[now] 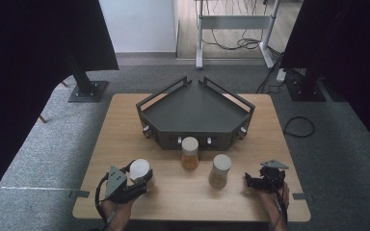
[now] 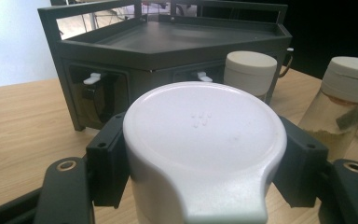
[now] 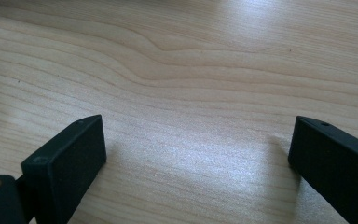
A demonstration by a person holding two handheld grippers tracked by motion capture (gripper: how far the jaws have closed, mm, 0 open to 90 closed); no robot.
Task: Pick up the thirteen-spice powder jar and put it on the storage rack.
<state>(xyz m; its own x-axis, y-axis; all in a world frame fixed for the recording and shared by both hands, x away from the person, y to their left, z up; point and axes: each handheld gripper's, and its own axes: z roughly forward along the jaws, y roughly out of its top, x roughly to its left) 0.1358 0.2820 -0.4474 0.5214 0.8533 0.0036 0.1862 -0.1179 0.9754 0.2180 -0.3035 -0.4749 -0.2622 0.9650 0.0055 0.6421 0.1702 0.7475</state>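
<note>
No text, label, brand, number or sign can be read anywhere. The white lid (image 2: 204, 135) of the jar nearest the camera in the left gripper view carries only a small cluster of raised dots near its centre, not letters. The two jars beyond that lid, beside the dark tray (image 2: 168, 42), show plain lids and no printed labels. The table (image 3: 191, 60) shows bare wood grain.

A wooden table (image 1: 125, 139) carries a dark tray (image 1: 195, 115) and three jars (image 1: 219, 170).
</note>
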